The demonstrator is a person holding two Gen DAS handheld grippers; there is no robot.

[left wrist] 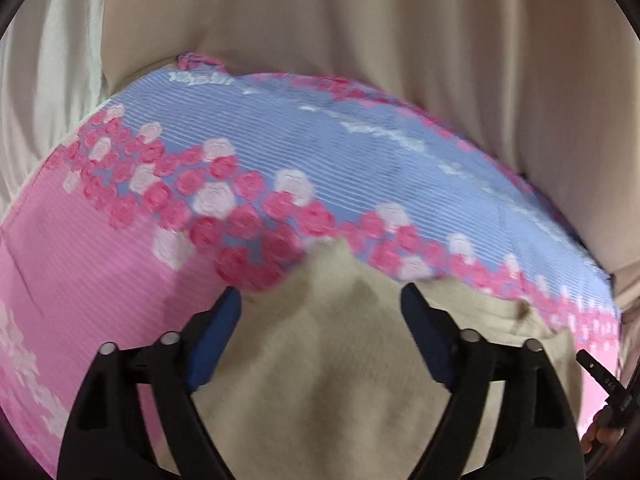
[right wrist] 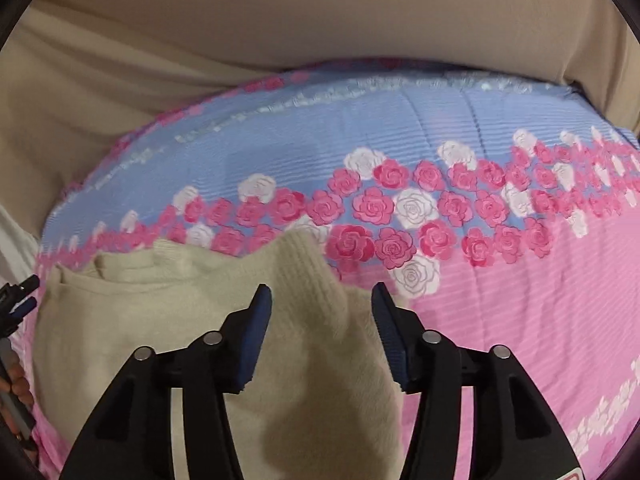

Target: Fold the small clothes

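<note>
Reading no text, number or brand anywhere. Showing only pale, script-like marks along the blue band of the bedspread [left wrist: 200, 78], running in a broken line and smearing too much to make out as letters; appearing again in the right wrist view along the far blue edge, equally blurred. Showing also a small red-edged mark on the body of the right gripper [right wrist: 322, 304], at the bottom right corner of that view, being cut off by the frame edge and giving no legible character.
</note>
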